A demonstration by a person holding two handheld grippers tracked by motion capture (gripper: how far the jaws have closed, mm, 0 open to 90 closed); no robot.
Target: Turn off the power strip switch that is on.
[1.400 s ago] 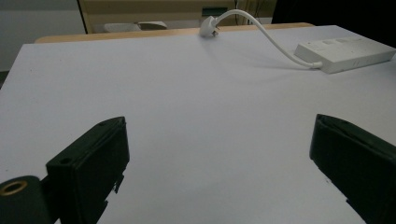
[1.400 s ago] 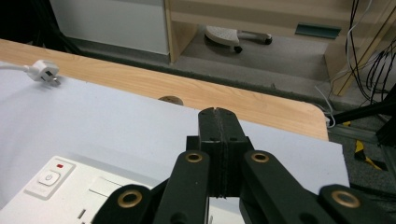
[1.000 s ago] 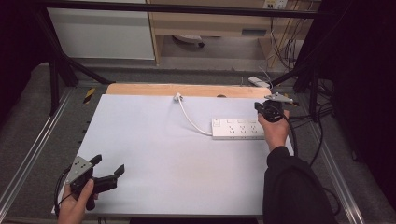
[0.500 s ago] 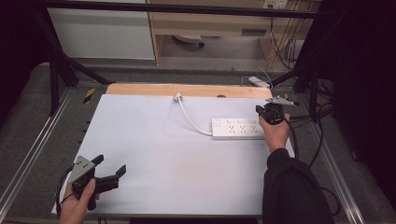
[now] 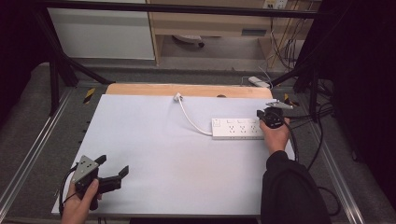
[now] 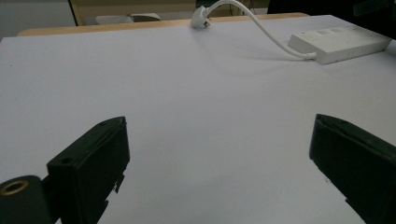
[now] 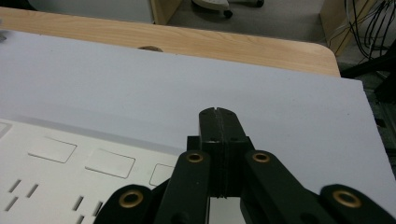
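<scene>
A white power strip point(image 5: 236, 128) lies on the white mat point(image 5: 163, 154) at the right. Its cable curves to a white plug point(image 5: 178, 97) near the mat's far edge. My right gripper point(image 5: 267, 116) hangs over the strip's right end, jaws shut with nothing between them. In the right gripper view the closed tips point(image 7: 218, 117) point past the power strip point(image 7: 60, 177), whose sockets and switches show below on the left. My left gripper point(image 5: 112, 173) rests at the near left corner, wide open and empty. In its own view the left gripper point(image 6: 219, 158) faces the power strip point(image 6: 338, 43) and the plug point(image 6: 201, 10).
A wooden table edge point(image 5: 187, 89) runs behind the mat. Black cables point(image 5: 313, 121) trail off the right side by a metal frame post point(image 5: 299, 74). A small white object point(image 5: 259, 81) lies beyond the table, and a white cabinet point(image 5: 102, 32) stands at the back left.
My right gripper has sunk a little toward the right end of the power strip, still shut. The left gripper has stayed where it was.
</scene>
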